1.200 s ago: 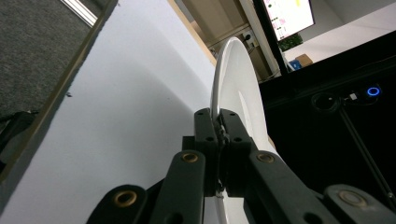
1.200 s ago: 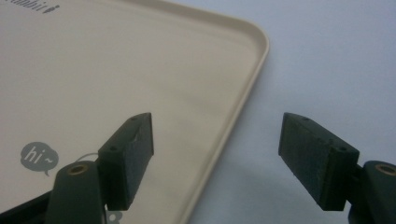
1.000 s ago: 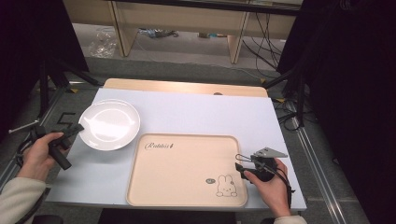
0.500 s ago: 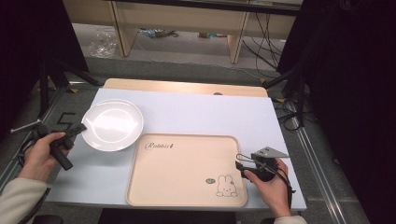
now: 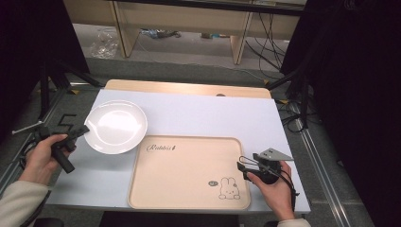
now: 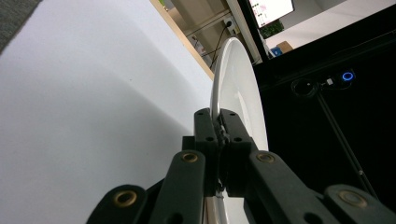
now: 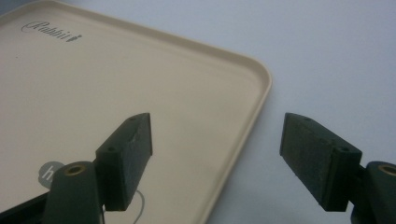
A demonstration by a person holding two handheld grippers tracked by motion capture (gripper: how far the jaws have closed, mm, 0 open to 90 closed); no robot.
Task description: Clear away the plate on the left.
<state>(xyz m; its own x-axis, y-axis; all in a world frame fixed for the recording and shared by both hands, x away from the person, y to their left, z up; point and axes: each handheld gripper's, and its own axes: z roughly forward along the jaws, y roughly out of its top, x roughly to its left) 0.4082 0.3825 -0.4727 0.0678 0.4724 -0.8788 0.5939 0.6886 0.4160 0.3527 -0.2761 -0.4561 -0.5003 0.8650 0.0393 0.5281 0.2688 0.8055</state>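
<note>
Carrying the plate toward the tray

My left claw [image 5: 81, 131] pinches the white plate [image 5: 116, 126] by its rim, beside the tray [image 5: 189, 172]; right claw [image 5: 246, 163] is spread over the tray's edge. Next I'd set the plate down inside the tray.

A high camera looks forward and down over the whole counter [image 5: 198, 111]. The left gripper camera sits close against the plate [image 6: 236, 88]; the right one hovers near the tray [image 7: 140, 84]. All share the counter.
</note>
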